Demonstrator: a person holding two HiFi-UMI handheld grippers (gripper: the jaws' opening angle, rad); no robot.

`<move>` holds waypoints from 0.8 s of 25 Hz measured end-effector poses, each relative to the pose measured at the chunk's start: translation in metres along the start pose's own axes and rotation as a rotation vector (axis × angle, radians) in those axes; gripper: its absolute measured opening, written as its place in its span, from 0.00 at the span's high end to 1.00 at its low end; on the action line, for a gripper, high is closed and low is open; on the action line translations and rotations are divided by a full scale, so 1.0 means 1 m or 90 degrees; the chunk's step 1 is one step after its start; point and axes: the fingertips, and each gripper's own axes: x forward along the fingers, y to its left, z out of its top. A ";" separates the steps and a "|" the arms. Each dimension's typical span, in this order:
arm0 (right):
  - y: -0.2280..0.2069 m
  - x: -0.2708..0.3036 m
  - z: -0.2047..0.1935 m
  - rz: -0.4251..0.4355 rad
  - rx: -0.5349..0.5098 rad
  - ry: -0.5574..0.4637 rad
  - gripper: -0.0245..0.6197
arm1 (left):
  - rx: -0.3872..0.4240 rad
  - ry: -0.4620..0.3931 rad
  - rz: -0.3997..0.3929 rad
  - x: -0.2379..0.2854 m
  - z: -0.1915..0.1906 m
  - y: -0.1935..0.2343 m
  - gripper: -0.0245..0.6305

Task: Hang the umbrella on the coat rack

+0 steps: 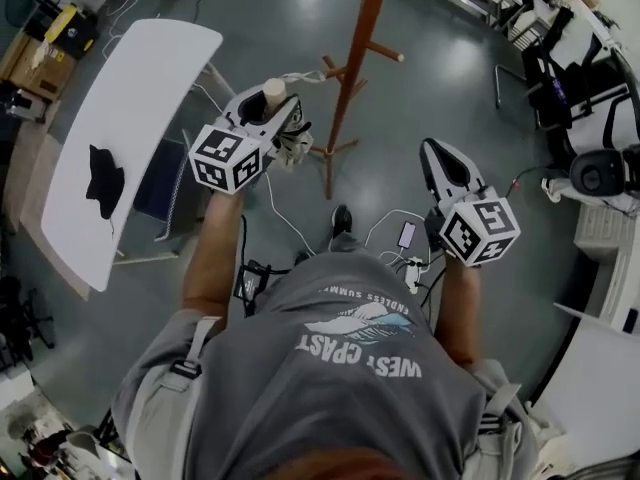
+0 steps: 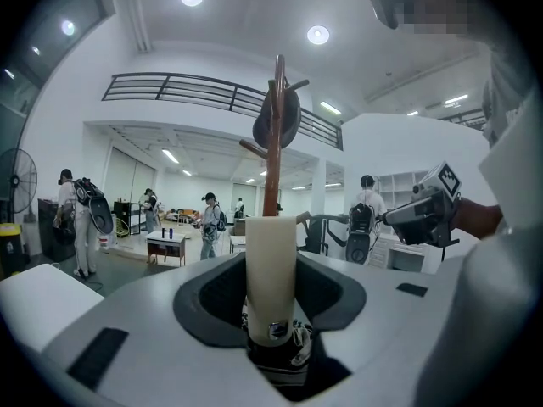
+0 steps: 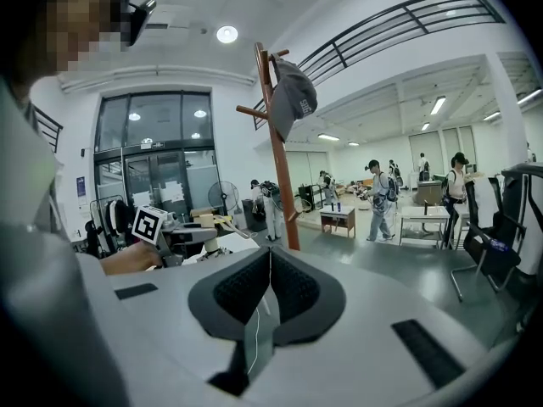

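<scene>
My left gripper (image 1: 268, 110) is shut on a folded umbrella and holds it raised, left of the coat rack. The umbrella's cream handle (image 1: 274, 92) sticks out past the jaws, and its black-and-white canopy (image 1: 293, 145) bunches below them. In the left gripper view the handle (image 2: 270, 265) stands upright between the jaws of that gripper (image 2: 271, 312), straight in front of the rack's pole (image 2: 274, 159). The red-brown wooden coat rack (image 1: 349, 80) has pegs, and a dark cap (image 3: 293, 93) hangs near its top. My right gripper (image 1: 441, 160) is shut and empty, right of the rack.
A white table (image 1: 135, 108) with a black cloth item (image 1: 104, 180) stands at the left, a chair beside it. Cables and a phone (image 1: 407, 234) lie on the floor near the person's feet. Office chairs (image 1: 560, 78) stand at the right. People walk in the background.
</scene>
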 end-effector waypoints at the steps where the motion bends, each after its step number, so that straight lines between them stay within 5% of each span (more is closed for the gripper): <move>1: -0.004 0.003 -0.003 -0.001 0.003 0.004 0.92 | 0.000 0.003 -0.004 0.006 -0.001 0.001 0.71; 20: -0.034 0.037 -0.042 0.022 0.033 0.080 0.92 | -0.054 0.066 -0.002 0.046 -0.067 0.005 0.71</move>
